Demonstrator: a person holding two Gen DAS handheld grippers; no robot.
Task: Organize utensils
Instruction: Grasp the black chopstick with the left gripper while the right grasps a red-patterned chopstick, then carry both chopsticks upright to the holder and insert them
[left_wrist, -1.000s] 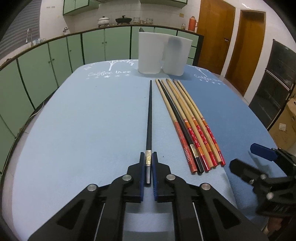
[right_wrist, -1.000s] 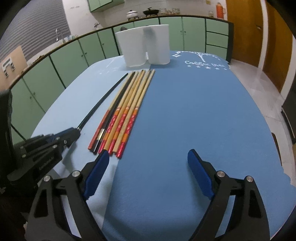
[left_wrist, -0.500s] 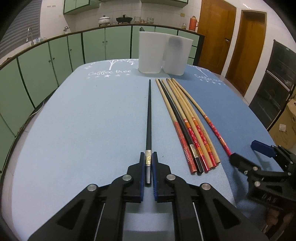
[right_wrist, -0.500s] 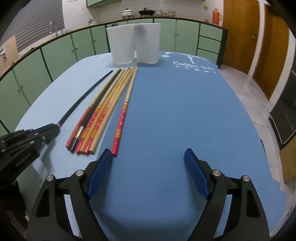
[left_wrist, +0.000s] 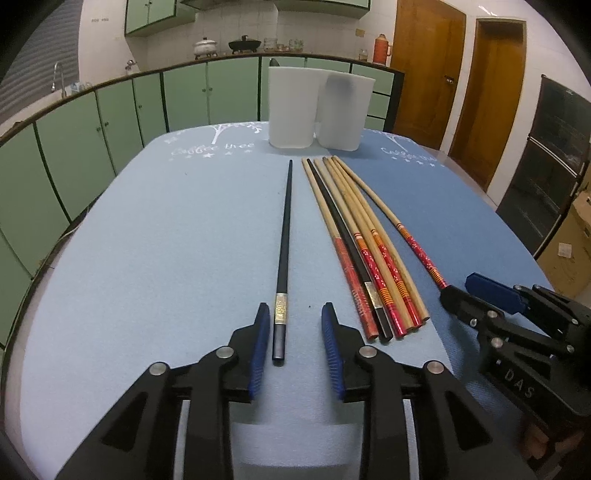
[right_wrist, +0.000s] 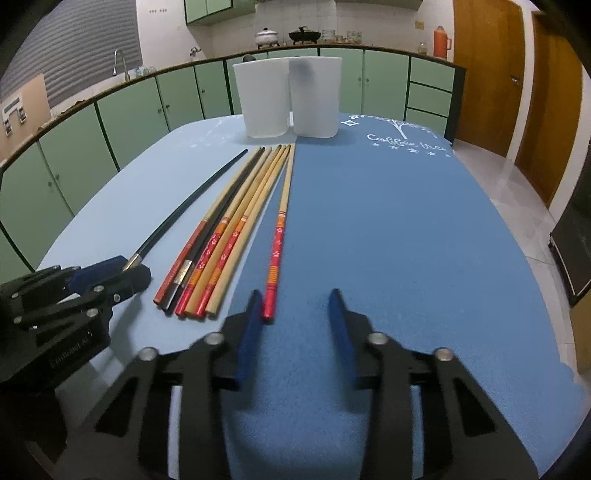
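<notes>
**Both grippers loose beside their chopsticks, nothing yet lifted**

The black chopstick (left_wrist: 283, 254) lies flat on the blue desk (left_wrist: 166, 240), running from near to far, set apart to the left of a bundle of chopsticks (left_wrist: 364, 258), four bamboo with red ends and one more black. Its near end, with the metal band, sits between the jaws of the left gripper (left_wrist: 295, 343), close to the left pad and clear of the right one. Those jaws have just been opening; they are released, with the chopstick between them but not pressed.

A single red-ended bamboo chopstick (right_wrist: 279, 236) lies splayed off the right side of the bundle. Its near tip lies just beside the left pad of the right gripper (right_wrist: 295, 325); whether it touches cannot be told. Those jaws have just been closing, yet they stand parted and grasp nothing.

Two translucent white cups (left_wrist: 317, 107) stand side by side at the far end of the desk, just beyond the chopstick tips.

Risks from here, as a judgement: the red-ended stick sits at the edge of the right jaws, not centred, so a closing pad may push it sideways or roll it into the bundle. The thin, round black stick could slip or pivot if pinched at its very end, and a long stick held by one tip may swing and knock a cup.
</notes>
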